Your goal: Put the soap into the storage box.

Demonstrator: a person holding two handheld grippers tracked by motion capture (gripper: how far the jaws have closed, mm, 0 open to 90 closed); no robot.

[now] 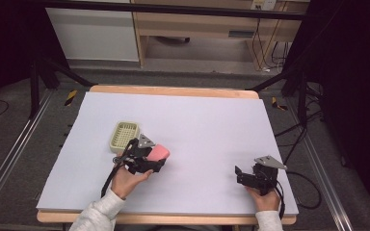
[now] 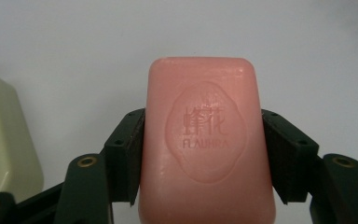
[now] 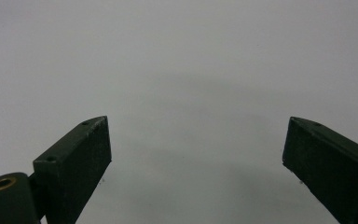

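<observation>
A pink bar of soap (image 2: 205,140) with an embossed stamp sits clamped between the two black jaws of my left gripper (image 2: 204,154), which is shut on its long sides. In the high view that left gripper (image 1: 156,159) holds the soap (image 1: 161,152) just right of a pale yellow slotted soap dish (image 1: 124,134); the dish's edge (image 2: 0,149) also appears at the left of the left gripper view. My right gripper (image 1: 239,174) rests low near the table's front right, its jaws wide apart over bare white surface (image 3: 196,140) with nothing between them.
The white table sheet (image 1: 197,125) has a wooden rim. Black frame legs and cables stand beyond the right edge (image 1: 294,120). A wooden cabinet (image 1: 197,29) is behind the table.
</observation>
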